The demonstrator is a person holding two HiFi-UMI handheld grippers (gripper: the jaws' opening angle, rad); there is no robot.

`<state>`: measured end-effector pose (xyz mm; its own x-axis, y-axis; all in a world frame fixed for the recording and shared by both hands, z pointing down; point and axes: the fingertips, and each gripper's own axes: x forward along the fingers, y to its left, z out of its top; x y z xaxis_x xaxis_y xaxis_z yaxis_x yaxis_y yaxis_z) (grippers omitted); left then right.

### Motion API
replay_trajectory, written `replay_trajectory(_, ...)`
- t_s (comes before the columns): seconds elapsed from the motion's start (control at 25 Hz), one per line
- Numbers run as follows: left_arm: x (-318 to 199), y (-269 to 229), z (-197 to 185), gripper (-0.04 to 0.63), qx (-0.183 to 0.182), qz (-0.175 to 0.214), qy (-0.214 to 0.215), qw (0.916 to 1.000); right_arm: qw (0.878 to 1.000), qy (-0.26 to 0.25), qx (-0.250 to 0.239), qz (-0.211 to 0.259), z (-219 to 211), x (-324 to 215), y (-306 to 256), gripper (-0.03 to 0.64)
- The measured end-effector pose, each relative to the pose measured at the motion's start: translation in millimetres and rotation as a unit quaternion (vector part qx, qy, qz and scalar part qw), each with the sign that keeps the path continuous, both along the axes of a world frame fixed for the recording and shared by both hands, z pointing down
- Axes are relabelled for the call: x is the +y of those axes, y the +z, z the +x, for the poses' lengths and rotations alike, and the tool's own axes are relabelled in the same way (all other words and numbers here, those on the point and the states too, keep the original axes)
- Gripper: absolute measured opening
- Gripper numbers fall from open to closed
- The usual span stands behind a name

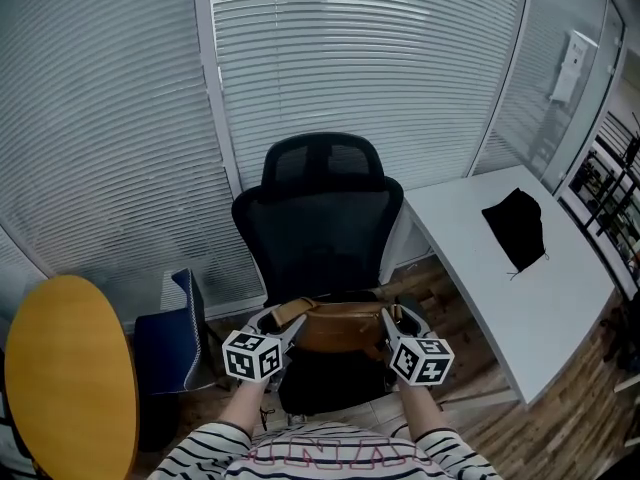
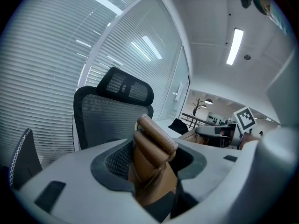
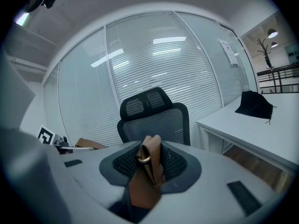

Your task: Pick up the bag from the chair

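A tan leather bag hangs between my two grippers just above the seat of the black mesh office chair. My left gripper is shut on the bag's folded strap end. My right gripper is shut on the other strap end, a brown loop with a brass ring. In both gripper views the chair's backrest rises right behind the clamped leather. The bag's body is partly hidden by the grippers' marker cubes.
A white desk stands to the right with a black cloth item on it. A round yellow table is at the left, with a dark blue box beside the chair. Blinds cover the glass wall behind.
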<state>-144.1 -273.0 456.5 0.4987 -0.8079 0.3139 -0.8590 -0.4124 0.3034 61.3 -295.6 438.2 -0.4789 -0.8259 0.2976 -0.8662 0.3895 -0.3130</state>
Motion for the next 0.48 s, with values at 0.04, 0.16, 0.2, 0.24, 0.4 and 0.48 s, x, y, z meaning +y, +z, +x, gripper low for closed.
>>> replay_trajectory(0.04,0.6,0.5,-1.2,0.236,0.0,-0.001,0.001,1.0,1.0,0.0,0.0,-0.001,-1.3,0.6,0.4,0.138)
replay_trajectory(0.16,1.9,2.8,-4.1,0.236,0.0,-0.004,0.003,1.0,1.0,0.001,0.002,-0.005,-4.1,2.4,3.2,0.138)
replay_trajectory(0.2,1.9,3.8,-5.1,0.236,0.0,-0.005,0.004,1.0,1.0,0.002,0.002,-0.007,-5.0,2.7,4.4,0.138)
replay_trajectory(0.24,1.6,5.0,-6.4,0.236,-0.001,-0.006,0.005,1.0,1.0,0.003,0.003,-0.008,-6.2,2.8,5.7,0.138)
replay_trajectory(0.4,0.0,11.1,-12.3,0.236,-0.001,-0.01,0.008,0.9999,1.0,0.003,0.005,-0.011,-12.3,2.6,11.2,0.138)
replay_trajectory(0.48,-0.8,13.4,-15.2,0.236,0.0,-0.011,0.009,0.9999,1.0,0.002,0.006,-0.012,-15.4,2.1,13.3,0.138)
